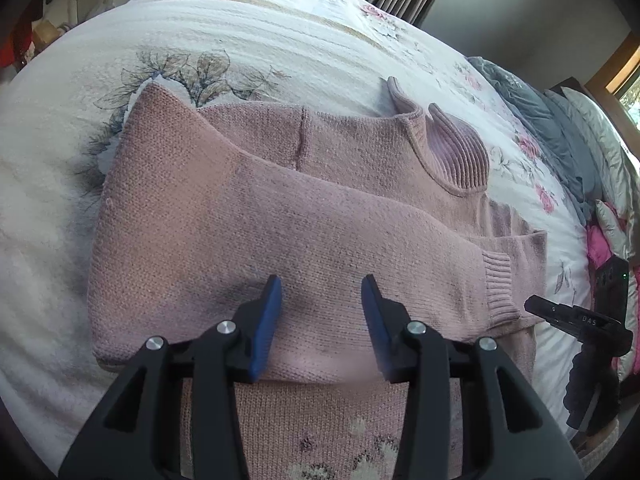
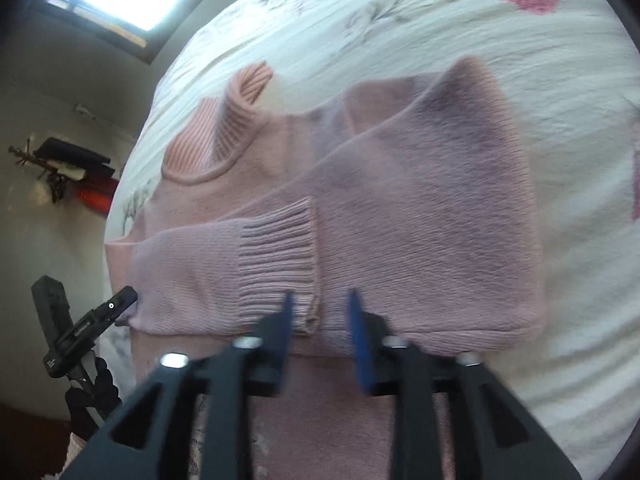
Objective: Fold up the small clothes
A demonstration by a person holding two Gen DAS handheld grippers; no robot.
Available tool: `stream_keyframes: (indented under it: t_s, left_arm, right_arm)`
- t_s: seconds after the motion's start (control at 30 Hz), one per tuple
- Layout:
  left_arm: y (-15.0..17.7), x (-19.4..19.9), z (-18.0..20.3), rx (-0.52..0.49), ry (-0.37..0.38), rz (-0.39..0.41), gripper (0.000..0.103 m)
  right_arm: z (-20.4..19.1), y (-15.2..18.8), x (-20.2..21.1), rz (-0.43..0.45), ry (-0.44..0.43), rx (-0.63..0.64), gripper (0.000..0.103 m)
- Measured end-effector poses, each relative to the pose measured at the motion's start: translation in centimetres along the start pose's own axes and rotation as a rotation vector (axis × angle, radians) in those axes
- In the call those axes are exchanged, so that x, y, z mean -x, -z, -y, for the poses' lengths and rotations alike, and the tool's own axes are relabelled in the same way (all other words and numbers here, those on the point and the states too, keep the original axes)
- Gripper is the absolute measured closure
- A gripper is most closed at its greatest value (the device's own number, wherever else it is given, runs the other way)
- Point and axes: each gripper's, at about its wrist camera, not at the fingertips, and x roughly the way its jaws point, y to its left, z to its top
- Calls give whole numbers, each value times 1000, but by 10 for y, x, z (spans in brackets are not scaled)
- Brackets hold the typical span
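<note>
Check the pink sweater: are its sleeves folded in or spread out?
Folded in. On the pink sweater, a sleeve lies across the body, its ribbed cuff resting on the chest below the collar.

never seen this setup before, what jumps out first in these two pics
A pink knit sweater fills the middle of both views, lying on a floral bedspread with a sleeve folded across its body and its ribbed collar standing up. The left gripper and right gripper both stand open with blue pads over its near edge.
</note>
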Motion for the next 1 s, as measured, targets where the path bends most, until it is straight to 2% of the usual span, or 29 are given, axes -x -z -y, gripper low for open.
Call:
stream_keyframes:
  t_s: [0.03, 0.13, 0.2, 0.23, 0.27, 0.3, 0.33, 0.4, 0.57, 0.67, 0.8, 0.87, 1.0]
  left_arm:
    - [0, 0, 2, -3, -2, 0, 62]
    - [1, 1, 5, -11, -11, 2, 58]
    - [2, 1, 6, -11, -21, 2, 56]
    - [2, 2, 7, -11, -23, 2, 56]
    - [2, 2, 7, -9, -26, 2, 56]
    - [2, 2, 6, -5, -27, 3, 56]
    - [2, 2, 6, -1, -28, 2, 56]
    - [3, 3, 5, 10, -33, 7, 56]
    - [-2, 12, -3, 26, -40, 41, 53]
    - [-5, 4, -8, 40, -45, 26, 53]
    - [-4, -13, -8, 31, -70, 1, 53]
    - [-4, -16, -5, 10, -92, 0, 52]
    - [-4, -17, 0, -30, -104, -8, 48]
  right_arm:
    - [-3, -1, -6, -16, -10, 10, 49]
    - [-8, -5, -25, -51, -21, 2, 48]
    - [-17, -5, -33, -64, -39, 21, 56]
    - [-23, -5, -36, -70, -24, 47, 57]
    - [-32, -5, -38, -70, 12, 97, 61]
    - [-38, -5, -40, -67, 28, 128, 72]
    - [-43, -5, -40, -66, 27, 149, 79]
    - [-48, -7, -36, -59, -10, 167, 87]
    - [-43, -12, 16, 62, -35, 168, 88]
    - [-29, -16, 30, 87, 29, 161, 88]
    - [-6, -17, 6, 8, 6, 96, 87]
    - [-5, -13, -14, -30, 60, 114, 86]
    - [-1, -11, -24, -39, 68, 119, 84]
